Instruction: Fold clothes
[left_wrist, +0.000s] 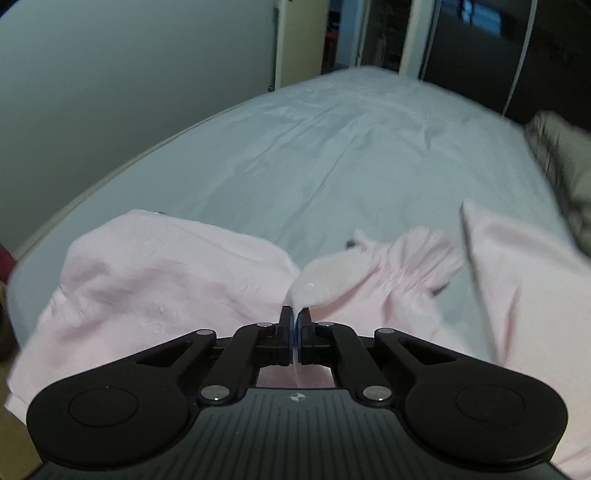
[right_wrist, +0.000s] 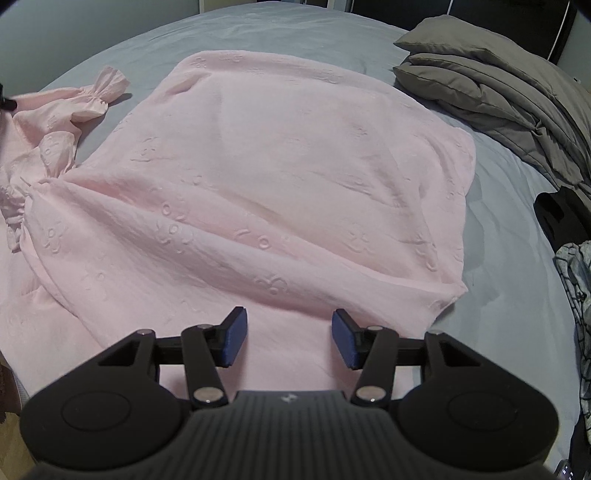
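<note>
A big bed (right_wrist: 509, 295) with one pale blue sheet fills the room, with a plain wall (left_wrist: 110, 92) beside it and a dark doorway (left_wrist: 340, 37) past its far end. One pink dress (right_wrist: 277, 177) with little raised flowers lies spread flat on the bed, its frilly sleeve (right_wrist: 107, 88) off to the side. One gray blanket (right_wrist: 491, 96) sits folded near it. The left gripper (left_wrist: 295, 319) is squeezed tight on a bit of pink cloth. The right gripper (right_wrist: 288, 338) has its jaws apart over the dress, holding nothing.

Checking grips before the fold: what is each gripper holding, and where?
The left gripper pinches a fold of the pale pink embossed garment. The right gripper is open above it, holding nothing.
</note>
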